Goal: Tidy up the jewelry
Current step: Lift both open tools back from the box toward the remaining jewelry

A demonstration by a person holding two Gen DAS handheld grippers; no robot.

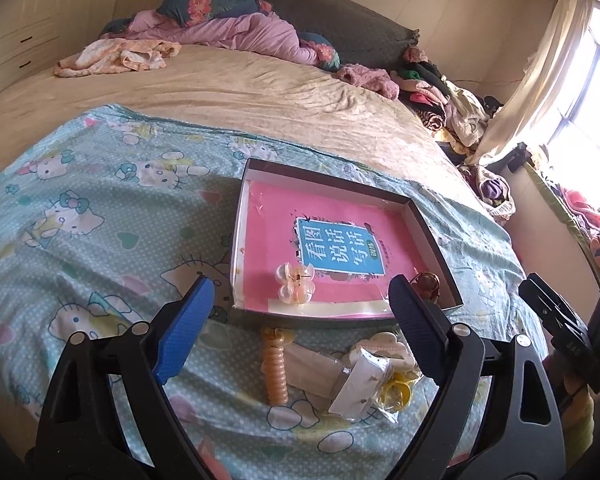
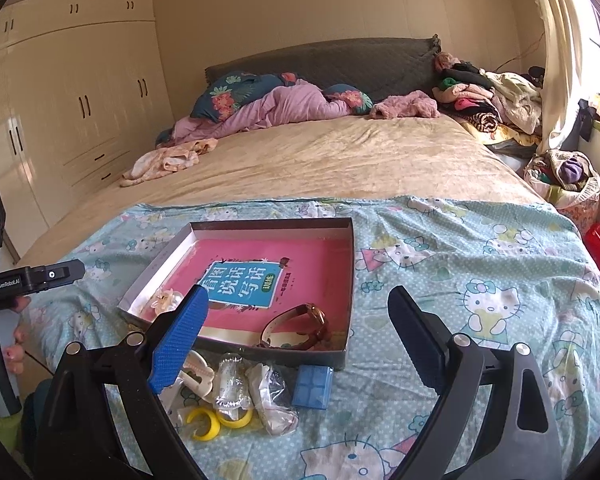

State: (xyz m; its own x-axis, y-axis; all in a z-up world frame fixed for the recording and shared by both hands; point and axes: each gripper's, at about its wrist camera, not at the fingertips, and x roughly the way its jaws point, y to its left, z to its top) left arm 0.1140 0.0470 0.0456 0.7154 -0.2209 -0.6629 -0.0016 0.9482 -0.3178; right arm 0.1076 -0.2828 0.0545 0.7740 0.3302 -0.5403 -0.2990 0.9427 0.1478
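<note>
Both claws hover over the foot of a bed [image 2: 340,160] spread with a cartoon-cat sheet [image 2: 480,280]. The left claw [image 1: 300,312] stands wide and holds nothing; the right claw [image 2: 300,320] is likewise wide and empty.

A shallow box [image 2: 350,280] lined with a pink booklet [image 2: 300,256] serves as the collecting tray. Inside it lie a translucent flower hair clip [image 1: 295,283] near the front-left corner and a brown-strapped watch [image 2: 300,326] at the front-right corner.

The unsorted pieces lie on the sheet just before the box's front wall: a ribbed peach hair claw [image 1: 275,364], a cream clip [image 1: 384,346], yellow rings [image 2: 216,420], crumpled clear packets [image 2: 270,396], a white card [image 1: 358,386] that may carry earrings, though the view is too coarse to be sure, and a small blue case [image 2: 313,386].

Risks, as judged:
- The pile overlaps, so a grasp on one piece may drag its neighbours.
- The soft sheet may bunch between the fingers.
- Slippery packets may squirt free under pressure.
- The small rings may be pressed into the bedding and missed.
- A low approach may nudge the light box and shift its contents.
</note>
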